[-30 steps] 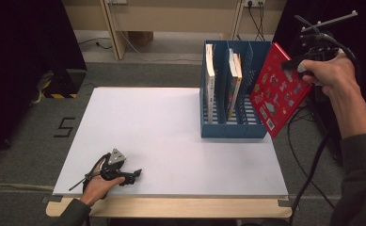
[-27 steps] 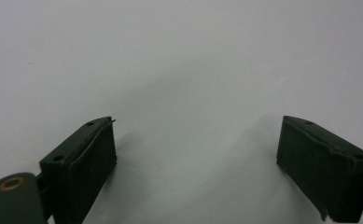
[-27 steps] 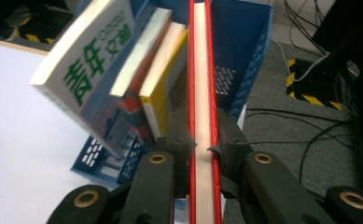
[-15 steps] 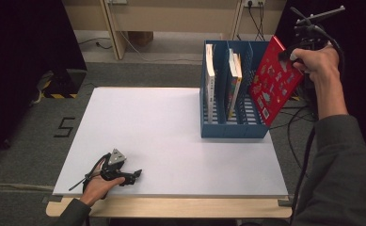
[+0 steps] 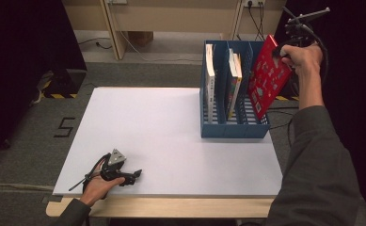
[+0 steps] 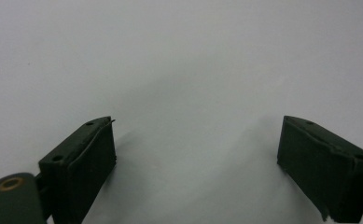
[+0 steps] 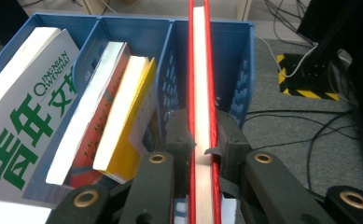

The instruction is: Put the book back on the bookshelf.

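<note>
A blue three-slot rack (image 5: pixel 234 127) stands at the back right of the white table (image 5: pixel 147 127). A white book (image 5: pixel 210 80) stands in its left slot and two books (image 5: pixel 234 80) lean in the middle one. My right gripper (image 5: pixel 284 49) is shut on the upper edge of a red book (image 5: pixel 265 82), which hangs tilted with its lower corner at the right slot. In the right gripper view the red book (image 7: pixel 201 70) runs edge-on between the pads of my right gripper (image 7: pixel 202 140), over the rack (image 7: pixel 137 25). My left gripper (image 5: pixel 119 172) rests open on the table's front left, nothing between the jaws (image 6: pixel 195 144).
Cables and a black base with yellow-black tape (image 7: pixel 310 70) lie on the floor right of the rack. A "5" mark (image 5: pixel 65 127) is on the carpet to the left. Wooden furniture legs (image 5: pixel 115 28) stand behind the table.
My right hand has carried the red book leftward and down, from beside the rack to over its right slot. The left gripper has stayed where it was.
</note>
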